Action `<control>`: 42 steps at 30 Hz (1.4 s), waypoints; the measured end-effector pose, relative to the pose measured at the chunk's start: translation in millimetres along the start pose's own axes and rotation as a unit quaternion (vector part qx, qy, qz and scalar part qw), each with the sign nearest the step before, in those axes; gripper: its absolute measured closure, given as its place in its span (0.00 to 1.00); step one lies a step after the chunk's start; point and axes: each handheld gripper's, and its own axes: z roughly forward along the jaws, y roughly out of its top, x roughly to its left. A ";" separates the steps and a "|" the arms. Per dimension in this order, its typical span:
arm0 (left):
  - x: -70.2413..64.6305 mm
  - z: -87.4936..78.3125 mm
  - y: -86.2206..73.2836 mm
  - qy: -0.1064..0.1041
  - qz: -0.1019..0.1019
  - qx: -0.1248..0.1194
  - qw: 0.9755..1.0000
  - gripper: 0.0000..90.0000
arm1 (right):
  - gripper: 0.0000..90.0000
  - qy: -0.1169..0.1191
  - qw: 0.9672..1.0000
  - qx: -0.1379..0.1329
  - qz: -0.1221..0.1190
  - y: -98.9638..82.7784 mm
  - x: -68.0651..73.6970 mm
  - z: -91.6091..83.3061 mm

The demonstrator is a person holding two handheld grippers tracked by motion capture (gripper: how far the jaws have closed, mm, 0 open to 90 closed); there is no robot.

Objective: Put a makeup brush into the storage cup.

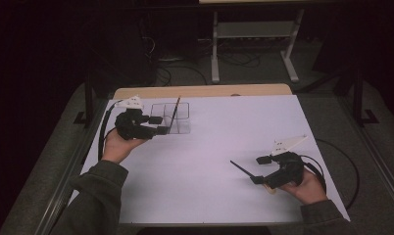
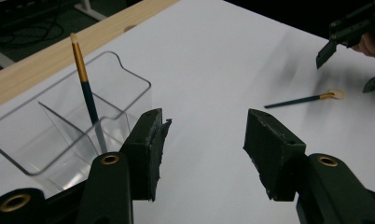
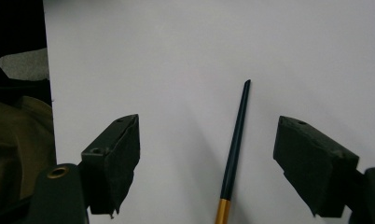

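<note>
a: so where do things stand?

b: one brush stands tilted in the clear divided holder near the far left of the white table. the left gripper sits just beside the holder, jaws apart with nothing between them, so that brush looks delivered.

a: and the other brush?

b: the second brush lies flat on the table, between the jaws of the right gripper. those jaws stand wide, and the pads are clear of the handle on both sides. nothing is gripped yet.

a: what could spoil it from here?

b: likely the pickup. the handle is thin and round and lies flat, so if the jaws close too high, the pads may meet above it, or roll it away across the smooth sheet. it also lies closer to one pad than the other, so closing could push it sideways first.

a: anything at the holder?

b: it's light clear plastic. a bump from the left gripper could slide or tip it, and the leaning brush would go with it.
</note>
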 end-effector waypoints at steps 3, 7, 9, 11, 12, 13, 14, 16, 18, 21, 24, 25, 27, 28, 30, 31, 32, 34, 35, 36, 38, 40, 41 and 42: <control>-2.3 -3.2 -5.5 0.002 0.000 0.001 1.000 0.51 | 0.24 -0.006 1.000 0.007 0.001 1.0 1.1 2.1; -8.7 -8.9 -11.5 -0.002 0.006 0.004 1.000 0.51 | 0.24 -0.011 1.000 0.010 0.004 0.3 -0.5 2.6; -10.5 -9.2 -12.5 -0.003 0.008 0.004 1.000 0.50 | 0.24 -0.013 1.000 0.011 0.005 0.1 -1.0 2.7; -16.3 -10.5 -15.5 -0.004 0.017 0.005 1.000 0.50 | 0.24 -0.016 1.000 0.018 0.010 -0.8 -2.5 4.0; -16.3 -10.5 -15.5 -0.004 0.017 0.005 1.000 0.50 | 0.24 -0.016 1.000 0.018 0.010 -0.8 -2.5 4.0; -20.7 -10.8 -18.0 -0.004 0.020 0.008 1.000 0.49 | 0.25 -0.019 0.999 0.025 0.011 -1.6 -2.5 5.1; -20.7 -10.8 -18.0 -0.004 0.020 0.008 1.000 0.49 | 0.25 -0.019 0.999 0.025 0.011 -1.6 -2.5 5.1; -24.3 -10.6 -21.3 -0.008 0.024 0.006 1.000 0.49 | 0.26 -0.024 0.999 0.031 0.011 -2.5 -1.9 6.5; -26.5 -10.4 -25.5 -0.009 0.023 0.005 1.000 0.49 | 0.27 -0.028 0.999 0.036 0.011 -3.5 -1.8 7.4; -30.3 -10.2 -32.0 -0.010 0.021 0.007 1.000 0.48 | 0.30 -0.033 0.998 0.050 0.021 -5.2 -1.8 8.9; -32.6 -10.3 -34.1 -0.012 0.025 0.004 1.000 0.47 | 0.33 -0.036 0.998 0.053 0.016 -6.1 -2.6 9.7; -35.8 -10.6 -36.1 -0.014 0.025 0.001 1.000 0.47 | 0.34 -0.038 0.998 0.056 0.017 -6.1 -2.2 10.5; -36.8 -11.0 -36.7 -0.015 0.030 0.003 0.999 0.46 | 0.35 -0.040 0.997 0.061 0.021 -4.9 -0.4 10.6; -38.5 -10.7 -37.5 -0.016 0.030 0.002 0.999 0.46 | 0.35 -0.040 0.997 0.061 0.021 -4.9 -0.4 10.6; -40.7 -10.9 -39.2 -0.017 0.032 0.001 0.999 0.45 | 0.36 -0.043 0.997 0.063 0.019 -4.4 -0.6 10.6; -42.5 -10.9 -41.3 -0.018 0.031 0.000 0.999 0.45 | 0.36 -0.044 0.997 0.064 0.020 -4.5 -0.9 11.1; -42.5 -10.9 -41.3 -0.018 0.031 0.000 0.999 0.44 | 0.36 -0.044 0.997 0.064 0.020 -4.5 -0.9 11.1; -44.3 -11.2 -43.3 -0.016 0.034 0.001 0.999 0.44 | 0.38 -0.045 0.997 0.065 0.022 -4.6 -0.8 11.4; -44.9 -11.3 -44.6 -0.017 0.035 0.000 0.999 0.44 | 0.39 -0.047 0.996 0.069 0.025 -4.7 -0.5 11.7; -45.2 -11.6 -45.6 -0.017 0.037 -0.001 0.999 0.44 | 0.39 -0.047 0.996 0.069 0.025 -4.7 -0.5 11.7; -46.7 -12.1 -47.5 -0.015 0.038 -0.001 0.999 0.43 | 0.40 -0.047 0.996 0.070 0.023 -4.6 -0.4 11.8; -48.2 -12.8 -49.1 -0.015 0.038 -0.001 0.999 0.42 | 0.41 -0.050 0.996 0.072 0.021 -4.0 0.4 11.9; -50.3 -12.6 -50.6 -0.013 0.038 0.002 0.999 0.42 | 0.42 -0.051 0.996 0.072 0.015 -3.8 0.1 12.1; -50.3 -12.6 -50.6 -0.013 0.038 0.002 0.999 0.41 | 0.42 -0.051 0.996 0.072 0.015 -3.8 0.1 12.1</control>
